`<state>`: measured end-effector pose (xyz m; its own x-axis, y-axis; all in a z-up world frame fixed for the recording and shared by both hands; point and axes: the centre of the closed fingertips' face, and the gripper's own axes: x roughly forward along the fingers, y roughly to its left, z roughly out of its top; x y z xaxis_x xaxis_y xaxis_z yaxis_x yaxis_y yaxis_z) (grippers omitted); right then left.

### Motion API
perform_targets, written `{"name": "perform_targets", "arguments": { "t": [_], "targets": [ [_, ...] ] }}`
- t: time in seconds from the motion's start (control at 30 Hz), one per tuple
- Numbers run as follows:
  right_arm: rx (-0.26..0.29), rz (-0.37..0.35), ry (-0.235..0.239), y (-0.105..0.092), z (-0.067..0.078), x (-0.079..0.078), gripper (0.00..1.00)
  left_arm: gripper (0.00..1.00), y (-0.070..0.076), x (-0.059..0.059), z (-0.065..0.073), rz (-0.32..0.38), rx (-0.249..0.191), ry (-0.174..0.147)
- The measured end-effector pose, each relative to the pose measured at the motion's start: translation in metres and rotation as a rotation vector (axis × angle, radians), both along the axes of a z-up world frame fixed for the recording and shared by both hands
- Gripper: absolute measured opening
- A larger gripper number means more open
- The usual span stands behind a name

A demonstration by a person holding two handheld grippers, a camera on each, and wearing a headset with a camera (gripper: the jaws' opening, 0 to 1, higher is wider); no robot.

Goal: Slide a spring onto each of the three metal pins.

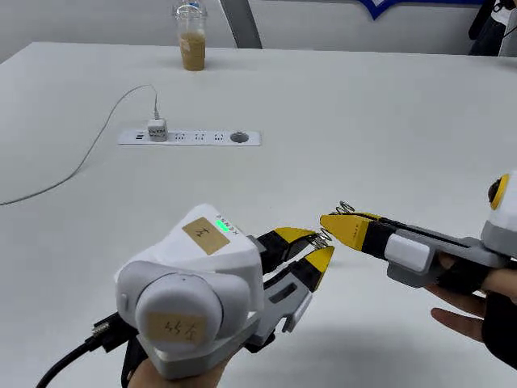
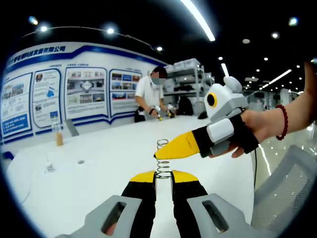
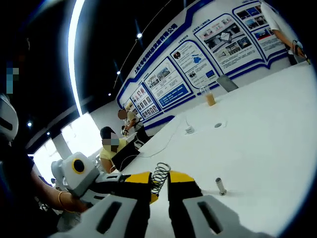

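A small steel spring [image 2: 162, 148] stands upright between the two grippers. My right gripper [image 3: 159, 179] is shut on the spring [image 3: 159, 174], and its yellow tip [image 2: 179, 146] pinches the coil's middle. My left gripper [image 2: 163, 176] grips the spring's lower end between its yellow jaws; I cannot tell whether a pin sits inside the coil. In the head view the left gripper [image 1: 317, 247] and the right gripper [image 1: 343, 226] meet tip to tip above the table, with the spring [image 1: 346, 208] sticking out above the right one. A short metal pin [image 3: 220, 186] lies on the white table.
On the white table [image 1: 363, 121] a power strip [image 1: 190, 137] lies with a plugged charger and a cable trailing left. A cup of brown drink [image 1: 191, 39] stands at the far edge. People work at the table's far end [image 2: 150, 96].
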<state>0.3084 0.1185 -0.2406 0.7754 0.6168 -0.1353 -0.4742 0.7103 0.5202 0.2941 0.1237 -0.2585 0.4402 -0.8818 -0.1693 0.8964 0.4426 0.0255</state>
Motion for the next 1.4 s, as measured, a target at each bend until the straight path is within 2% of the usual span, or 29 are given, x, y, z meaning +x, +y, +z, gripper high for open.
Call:
{"name": "perform_targets", "arguments": {
  "t": [0.03,0.17,0.27,0.37,0.4,0.53,0.6,0.63,0.7,1.0,1.13,1.23,1.4],
  "targets": [
    [-0.008,0.0,-0.004,0.0,0.0,0.0,0.13,0.12,0.001,0.0,-0.001,0.003,0.004,0.002],
    [-0.055,-0.022,-0.028,-0.007,-0.002,0.004,0.11,0.15,0.005,0.002,-0.008,0.017,0.025,0.042],
    [-0.079,-0.021,-0.033,-0.008,-0.005,0.005,0.11,0.16,0.007,0.003,-0.01,0.021,0.04,0.04],
    [-0.118,-0.037,-0.039,-0.012,-0.009,0.008,0.11,0.2,0.011,0.004,-0.015,0.036,0.054,0.062],
    [-0.122,-0.044,-0.042,-0.013,-0.01,0.009,0.11,0.21,0.013,0.005,-0.016,0.04,0.058,0.061],
    [-0.164,-0.063,-0.052,-0.019,-0.014,0.014,0.11,0.25,0.023,0.007,-0.024,0.059,0.122,0.051],
    [-0.183,-0.07,-0.056,-0.021,-0.015,0.016,0.11,0.27,0.028,0.007,-0.03,0.071,0.141,0.057],
    [-0.187,-0.076,-0.058,-0.022,-0.016,0.018,0.11,0.28,0.031,0.007,-0.033,0.078,0.149,0.069],
    [-0.197,-0.083,-0.058,-0.024,-0.018,0.02,0.11,0.3,0.036,0.008,-0.036,0.091,0.148,0.083],
    [-0.3,-0.088,-0.054,-0.031,-0.032,0.032,0.11,0.41,0.057,0.014,-0.046,0.149,0.161,0.118],
    [-0.336,-0.086,-0.069,-0.034,-0.035,0.039,0.11,0.46,0.064,0.015,-0.048,0.165,0.185,0.11],
    [-0.371,-0.083,-0.076,-0.036,-0.038,0.044,0.11,0.49,0.067,0.015,-0.049,0.17,0.183,0.11],
    [-0.399,-0.085,-0.08,-0.037,-0.045,0.05,0.12,0.58,0.069,0.015,-0.051,0.17,0.181,0.116]
  ]
}}
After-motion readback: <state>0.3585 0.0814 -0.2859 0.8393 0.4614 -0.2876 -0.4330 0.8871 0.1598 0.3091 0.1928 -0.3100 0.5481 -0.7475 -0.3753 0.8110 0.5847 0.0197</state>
